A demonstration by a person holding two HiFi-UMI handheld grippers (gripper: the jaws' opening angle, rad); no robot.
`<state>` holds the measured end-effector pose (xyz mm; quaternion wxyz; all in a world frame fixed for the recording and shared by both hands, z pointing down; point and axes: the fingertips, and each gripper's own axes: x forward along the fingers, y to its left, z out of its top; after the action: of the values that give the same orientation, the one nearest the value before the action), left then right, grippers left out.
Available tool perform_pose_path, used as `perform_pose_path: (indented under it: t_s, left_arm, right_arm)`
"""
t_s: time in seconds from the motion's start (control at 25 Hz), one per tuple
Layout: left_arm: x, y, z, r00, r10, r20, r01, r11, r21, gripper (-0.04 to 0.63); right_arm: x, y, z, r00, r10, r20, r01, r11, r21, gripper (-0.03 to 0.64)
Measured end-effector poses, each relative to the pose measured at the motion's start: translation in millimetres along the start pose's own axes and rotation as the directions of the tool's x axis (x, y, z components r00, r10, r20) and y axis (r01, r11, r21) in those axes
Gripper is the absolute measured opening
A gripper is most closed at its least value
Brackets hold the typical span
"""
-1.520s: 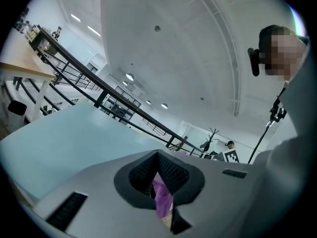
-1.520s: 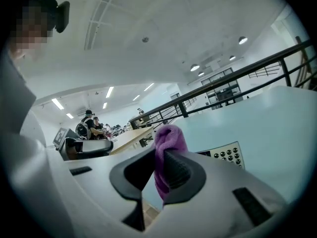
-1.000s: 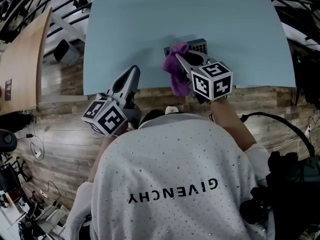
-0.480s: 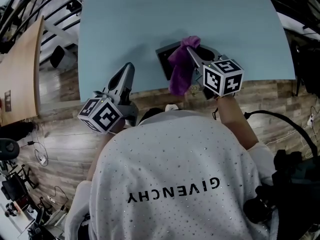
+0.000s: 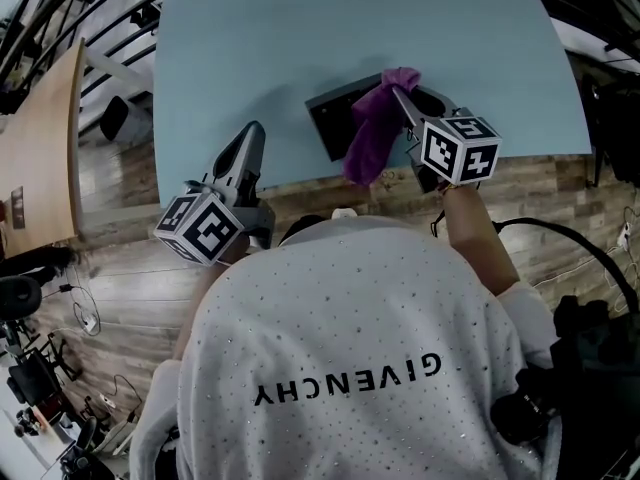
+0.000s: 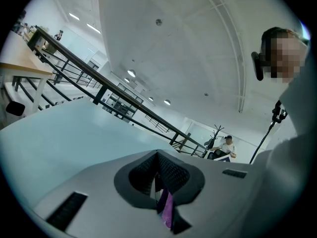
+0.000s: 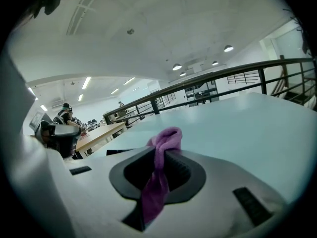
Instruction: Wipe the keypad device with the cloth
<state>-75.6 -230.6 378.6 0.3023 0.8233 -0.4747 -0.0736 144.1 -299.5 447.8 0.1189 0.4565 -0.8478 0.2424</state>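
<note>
**Keypad device** [image 5: 332,120]: dark, flat, rectangular. It lies on the light blue surface [image 5: 260,38], close to the edge nearest the person. It is just beside the right fingers, on the side that faces the left fingers, and its far end is tucked under the cloth. Its keys cannot be made out in the head view.

**Cloth** [image 5: 370,133]: purple, soft, crumpled. It is pinched between the right fingers. A small bunch pokes out past the fingertips, and the longer part trails back below the fingers, over the near side of the device and across the edge of the surface. Whether it presses on the device cannot be told. In the right gripper view the cloth [image 7: 157,182] fills the slot between the fingers from tip to root.

**Right gripper** [image 5: 400,90]: fingers clamped on the cloth and pointing away from the person over the device. The right gripper [image 7: 164,155] shows no gap beside the fabric.

**Left gripper** [image 5: 252,130]: fingers closed together and holding nothing, with only a thin slit between them. The tips hover over the near edge of the surface, well apart from the device and the cloth. In its own view the left gripper [image 6: 157,155] shows a purple sliver through that slit.

**Surroundings**: a wood-plank floor [image 5: 120,268] lies behind both sets of fingers. A pale wooden table [image 5: 40,148] stands well out beyond the left fingers.
</note>
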Motion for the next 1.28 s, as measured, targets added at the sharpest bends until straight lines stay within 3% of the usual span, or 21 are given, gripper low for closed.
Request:
perform_pose_path:
  t_s: [0.2,0.32,0.52,0.64,0.76,0.92,1.12,1.28]
  left_arm:
    - [-2.4,-2.9,-1.3,1.000,0.015,0.010,-0.015,1.000,0.001,0.002]
    - [-2.1,-6.0,-3.6,1.000,0.024,0.016,-0.024,1.000,0.000,0.002]
    - [-9.0,5.5,-1.0,0.999,0.032,0.017,-0.032,0.999,-0.016,0.002]
    - [-10.2,5.2,1.3,0.999,0.040,0.028,-0.040,0.999,-0.014,0.002]
    - [-13.9,5.9,1.5,0.998,0.042,0.037,-0.042,0.999,-0.016,0.002]
    - [-19.3,13.0,2.2,0.998,0.057,0.041,-0.056,0.998,-0.024,0.002]
    - [-22.5,20.8,4.4,0.998,0.061,0.035,-0.059,0.998,-0.038,0.002]
    - [-24.3,26.1,9.0,0.997,0.063,0.032,-0.062,0.997,-0.038,0.002]
  right_arm:
    - [-4.1,-7.0,-3.0,1.000,-0.004,-0.017,0.005,1.000,0.021,0.049]
    - [-9.7,-1.6,1.0,1.000,0.005,-0.006,-0.005,1.000,-0.014,0.049]
    - [4.2,84.3,6.7,0.970,0.243,-0.014,-0.243,0.964,-0.110,0.049]
    - [14.9,121.1,-7.2,0.946,0.312,-0.089,-0.324,0.926,-0.197,0.049]
    - [22.5,139.9,-29.0,0.931,0.324,-0.170,-0.360,0.893,-0.270,0.049]
    - [30.8,147.9,-51.7,0.908,0.337,-0.249,-0.399,0.877,-0.268,0.049]
    - [33.3,140.6,-54.7,0.907,0.332,-0.258,-0.390,0.895,-0.219,0.049]
    - [32.8,123.8,-51.1,0.924,0.290,-0.250,-0.342,0.919,-0.195,0.049]
